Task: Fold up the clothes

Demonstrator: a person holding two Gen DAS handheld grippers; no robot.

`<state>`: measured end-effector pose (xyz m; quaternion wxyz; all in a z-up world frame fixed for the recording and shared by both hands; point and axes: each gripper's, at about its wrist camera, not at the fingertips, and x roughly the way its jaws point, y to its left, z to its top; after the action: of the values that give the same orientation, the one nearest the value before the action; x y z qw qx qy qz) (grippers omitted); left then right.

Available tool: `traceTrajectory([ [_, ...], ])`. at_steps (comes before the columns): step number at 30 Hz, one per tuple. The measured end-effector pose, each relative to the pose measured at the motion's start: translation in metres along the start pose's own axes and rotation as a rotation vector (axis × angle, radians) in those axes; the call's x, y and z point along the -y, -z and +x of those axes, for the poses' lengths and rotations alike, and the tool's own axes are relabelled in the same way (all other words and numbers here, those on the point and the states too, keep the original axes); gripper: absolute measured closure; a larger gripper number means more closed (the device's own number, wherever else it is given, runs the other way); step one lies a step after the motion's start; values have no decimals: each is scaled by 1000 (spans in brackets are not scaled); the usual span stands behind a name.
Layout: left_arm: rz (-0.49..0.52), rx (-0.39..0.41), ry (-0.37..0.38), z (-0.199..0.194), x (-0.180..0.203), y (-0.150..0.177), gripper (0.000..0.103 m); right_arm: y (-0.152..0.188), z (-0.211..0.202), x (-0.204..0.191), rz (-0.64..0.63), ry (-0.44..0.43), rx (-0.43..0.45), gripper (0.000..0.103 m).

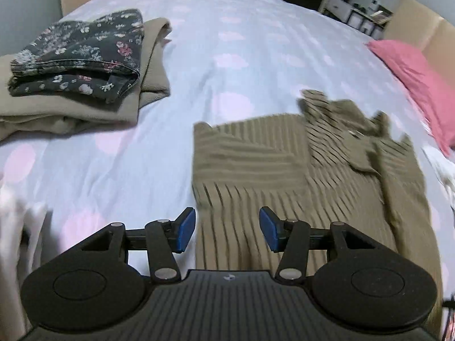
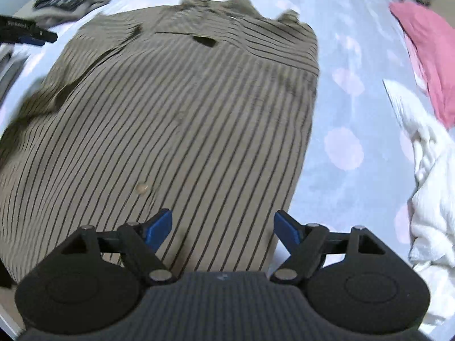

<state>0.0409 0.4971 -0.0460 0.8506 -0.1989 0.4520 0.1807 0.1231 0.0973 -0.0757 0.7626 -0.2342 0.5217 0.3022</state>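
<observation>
An olive shirt with thin dark stripes lies spread on the bed, collar at its far end. In the left wrist view the striped shirt looks blurred, with a side part folded over its body. My left gripper hangs open above the shirt's near left edge, with nothing between its blue pads. My right gripper stands open over the shirt's near right part, its pads apart and touching nothing. A dark piece of the left gripper shows at the far left of the right wrist view.
A folded stack sits at the far left of the bed: a dark floral garment on a beige one. A pink cloth and a crumpled white garment lie to the right. A cardboard box stands beyond the bed.
</observation>
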Motion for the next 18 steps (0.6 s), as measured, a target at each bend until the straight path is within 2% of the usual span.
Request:
traceTrajectory([
  [4,-29,-1,-11,39,-13,-20,55,-7,9,6,59,-57,-13,22],
  [9,-62,-38,-40,76,-26,-29,55,-7,17,-3,13,-57,-15,22],
  [11,-59,-10,-40,80,-28,-30,55,-7,19,-5,5,-59,-16,22],
  [13,-68,3,-29,79,-27,-32,64,-7,20,-6,5,-66,-17,22],
  [15,-73,12,-12,75,-26,-35,94,-8,22,-7,7,-74,-16,22],
  [18,-81,26,15,70,-23,-40,101,-6,21,-8,-7,-76,-13,22],
])
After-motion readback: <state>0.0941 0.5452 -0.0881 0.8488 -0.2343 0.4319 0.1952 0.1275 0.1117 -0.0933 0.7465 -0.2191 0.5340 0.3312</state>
